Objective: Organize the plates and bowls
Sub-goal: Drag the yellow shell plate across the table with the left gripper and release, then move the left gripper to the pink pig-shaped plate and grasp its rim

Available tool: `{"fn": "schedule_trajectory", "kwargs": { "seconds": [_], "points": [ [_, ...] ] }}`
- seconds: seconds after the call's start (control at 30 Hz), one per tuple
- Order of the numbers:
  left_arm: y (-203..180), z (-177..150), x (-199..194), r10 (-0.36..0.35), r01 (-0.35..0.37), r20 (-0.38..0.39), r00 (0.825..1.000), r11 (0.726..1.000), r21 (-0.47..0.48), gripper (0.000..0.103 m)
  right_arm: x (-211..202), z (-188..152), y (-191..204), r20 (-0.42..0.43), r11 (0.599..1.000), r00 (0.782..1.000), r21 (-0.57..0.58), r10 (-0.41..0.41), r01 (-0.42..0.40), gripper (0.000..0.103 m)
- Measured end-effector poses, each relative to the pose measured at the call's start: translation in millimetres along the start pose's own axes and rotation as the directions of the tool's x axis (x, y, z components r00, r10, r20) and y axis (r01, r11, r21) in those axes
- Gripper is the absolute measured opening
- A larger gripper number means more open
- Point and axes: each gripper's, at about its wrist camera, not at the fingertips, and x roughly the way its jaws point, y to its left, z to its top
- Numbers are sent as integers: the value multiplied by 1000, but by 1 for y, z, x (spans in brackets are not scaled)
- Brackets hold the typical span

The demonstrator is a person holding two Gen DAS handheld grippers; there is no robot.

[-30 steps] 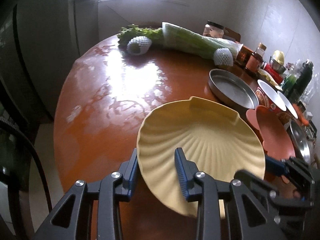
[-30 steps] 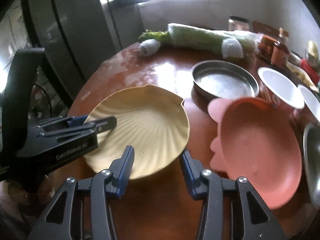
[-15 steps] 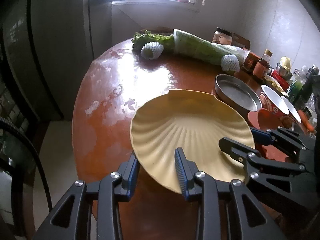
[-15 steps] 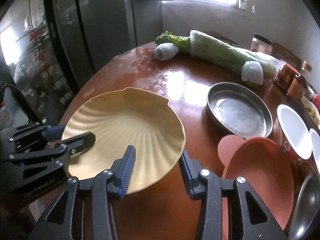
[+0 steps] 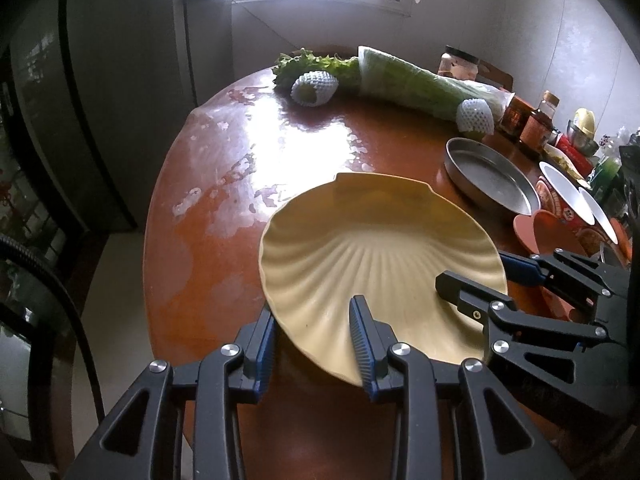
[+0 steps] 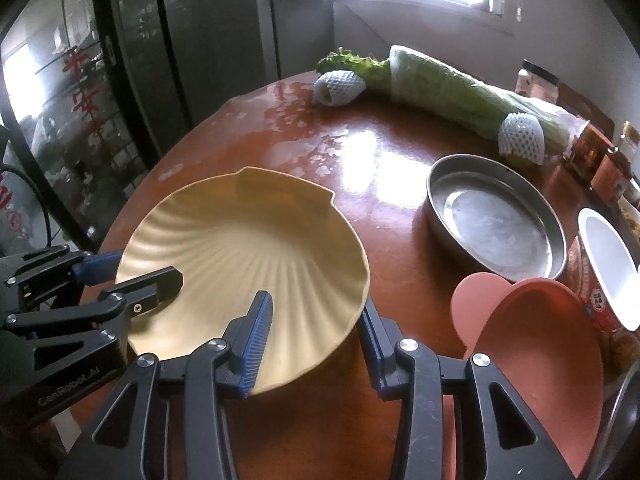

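A yellow shell-shaped plate [image 5: 380, 248] [image 6: 248, 240] hangs tilted just above the brown round table [image 5: 240, 160], held from two sides. My left gripper [image 5: 314, 340] [image 6: 146, 270] is shut on its near-left rim, one finger over the ribbed inside and one under the edge. My right gripper [image 6: 314, 332] [image 5: 472, 272] is shut on the opposite rim in the same way. A pink plate [image 6: 540, 352] [image 5: 548, 232] lies to the right. Behind it stand a steel pan [image 6: 496, 216] and a white-lined paper bowl [image 6: 608, 264].
A long wrapped cabbage [image 6: 460, 88] and two white foam nets [image 6: 338, 88] [image 6: 520, 140] lie along the table's far edge. Jars and bottles [image 5: 536, 124] crowd the far right. A dark fridge [image 6: 168, 60] stands left of the table, and a metal rim [image 6: 624, 420] shows at the right edge.
The yellow plate has shifted left, away from the pink plate, carried by both grippers. The right gripper rolled and its jaws narrowed onto the rim.
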Motion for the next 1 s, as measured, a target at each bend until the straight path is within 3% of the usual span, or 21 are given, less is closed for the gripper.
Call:
{"fn": "schedule_trajectory", "kwargs": {
  "seconds": [0.6, 1.0],
  "points": [
    [5, -1, -9, 11, -11, 11, 1000, 1000, -17, 48, -16, -1, -5, 32, 1000, 999, 13, 4, -4, 45],
    [-10, 3, -54, -19, 21, 112, 994, 1000, -16, 53, -85, -8, -29, 149, 998, 988, 68, -29, 19, 52]
  ]
}}
